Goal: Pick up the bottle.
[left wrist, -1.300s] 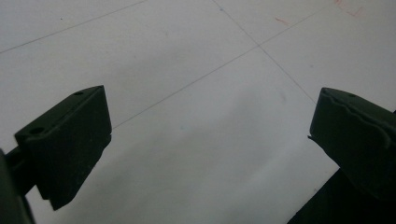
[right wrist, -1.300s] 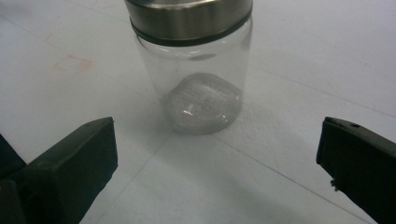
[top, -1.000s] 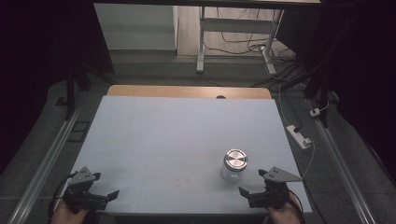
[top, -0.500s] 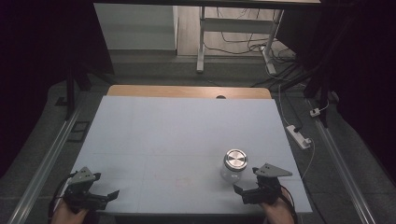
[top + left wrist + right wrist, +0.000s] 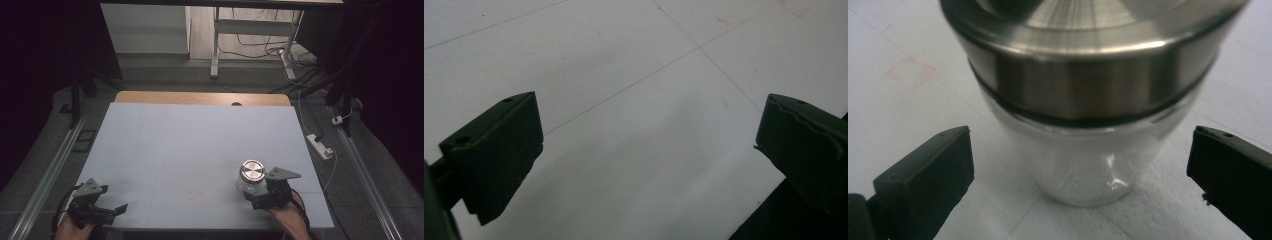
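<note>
Tongs in the person's right hand (image 5: pixel 256 199) stand spread wide at the near right of the white bench (image 5: pixel 200 150), their jaws on either side of a small glass jar (image 5: pixel 1083 165) without touching it. Seen in the right tongs' own view, the jar stands upright on the bench, its brushed metal lid (image 5: pixel 1088 65) seated on top with a dark seal ring beneath it. The jaws sit low, level with the clear glass body below the lid, which suggests a grip on the body itself, perhaps to steady the jar or lift it whole. With the jar centred in the gap, closing the jaws looks like the likely next move; smooth, tapering glass could slip if squeezed too lightly or off-centre.

Left tongs (image 5: pixel 112 211) wait at the near left corner of the bench, well apart from the jar, also spread and pinching nothing; their own view (image 5: pixel 649 150) has bare bench surface between the jaws. Held back there, they seem kept free, possibly for the lid.
</note>
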The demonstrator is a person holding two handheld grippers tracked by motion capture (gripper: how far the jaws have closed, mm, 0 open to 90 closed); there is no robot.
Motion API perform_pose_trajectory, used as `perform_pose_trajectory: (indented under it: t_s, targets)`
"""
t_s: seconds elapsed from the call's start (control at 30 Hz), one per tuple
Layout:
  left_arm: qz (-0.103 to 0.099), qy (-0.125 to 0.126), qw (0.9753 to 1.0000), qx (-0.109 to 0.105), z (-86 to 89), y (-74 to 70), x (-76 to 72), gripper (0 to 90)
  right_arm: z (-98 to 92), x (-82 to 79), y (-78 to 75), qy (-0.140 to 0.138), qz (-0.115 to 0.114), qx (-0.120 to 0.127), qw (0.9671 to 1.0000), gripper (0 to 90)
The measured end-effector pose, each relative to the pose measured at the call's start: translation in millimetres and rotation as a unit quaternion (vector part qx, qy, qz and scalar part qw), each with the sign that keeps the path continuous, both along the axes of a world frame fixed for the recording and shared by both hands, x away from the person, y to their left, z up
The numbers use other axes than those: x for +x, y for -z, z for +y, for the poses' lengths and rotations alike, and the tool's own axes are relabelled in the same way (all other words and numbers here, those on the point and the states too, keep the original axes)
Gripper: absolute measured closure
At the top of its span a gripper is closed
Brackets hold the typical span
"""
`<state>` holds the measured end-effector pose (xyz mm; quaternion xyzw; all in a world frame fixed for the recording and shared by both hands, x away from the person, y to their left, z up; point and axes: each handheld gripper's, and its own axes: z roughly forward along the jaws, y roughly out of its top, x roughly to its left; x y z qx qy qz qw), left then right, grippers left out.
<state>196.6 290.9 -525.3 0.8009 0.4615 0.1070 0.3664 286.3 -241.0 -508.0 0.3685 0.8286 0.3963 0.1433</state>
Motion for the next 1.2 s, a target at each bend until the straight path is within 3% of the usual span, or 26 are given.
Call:
perform_pose_trajectory:
  t_s: [0.23, 0.5, 0.77, 0.87, 1.2]
  targets:
    - [0.001, 0.001, 1.0000, 0.000, -0.1, 0.2, 0.3, 0.1, 5.8, 10.2, 0.7, -0.001, 0.005, 0.014, 0.9999, 0.0]
    - [0.002, 0.001, 1.0000, 0.000, -0.3, 0.3, 0.5, 0.1, 10.0, 19.3, 0.4, 0.006, -0.007, 0.002, 1.0000, 0.0]
    - [0.003, 0.003, 1.0000, 0.001, -0.6, 0.5, 0.9, 0.1, 13.1, 19.4, -2.8, -0.017, -0.016, 0.009, 0.9997, 12.2]
    - [0.004, 0.003, 1.0000, 0.002, -0.7, 0.4, 0.9, 0.2, 14.6, 17.7, -4.7, -0.022, -0.029, -0.007, 0.9993, 13.6]
    - [0.003, 0.006, 1.0000, 0.001, -0.5, 0.3, 0.6, 0.3, 13.7, 16.5, -6.8, -0.026, -0.033, -0.015, 0.9990, 14.2]
